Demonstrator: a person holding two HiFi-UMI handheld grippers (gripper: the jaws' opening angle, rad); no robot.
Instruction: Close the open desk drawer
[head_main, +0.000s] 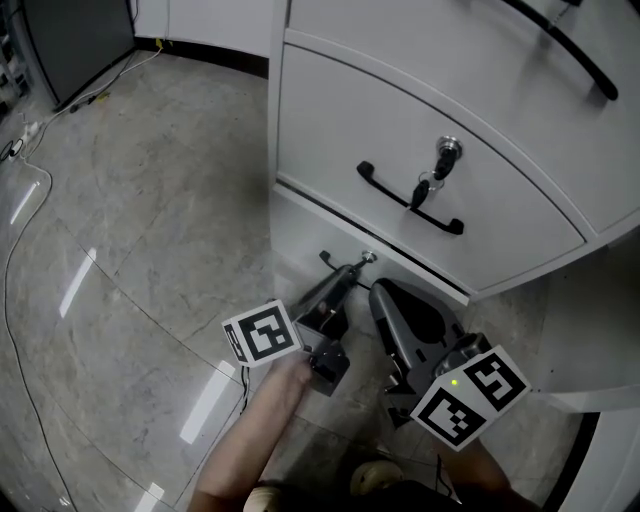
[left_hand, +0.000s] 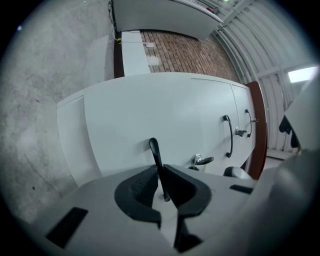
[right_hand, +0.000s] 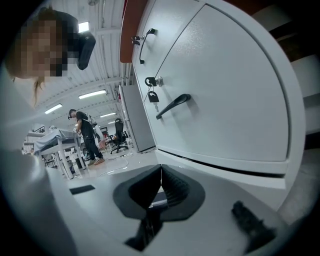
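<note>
Looking at the white bench's drawer stack, the left tool (head_main: 352, 272) is clenched on the black handle (left_hand: 155, 150) of the bottom drawer (head_main: 300, 235), low down by the floor (head_main: 140, 250). The right tool (head_main: 380, 292) hangs just beside it, jaws pressed together on nothing, tip near that same drawer front.

White bottom drawer (head_main: 300, 235), slightly ajar

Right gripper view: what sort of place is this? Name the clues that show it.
Probably an open-plan office or lab workspace: a white drawer unit with a keyed lock, a wheeled office chair near tables in the background, and strip lights on the ceiling.
</note>
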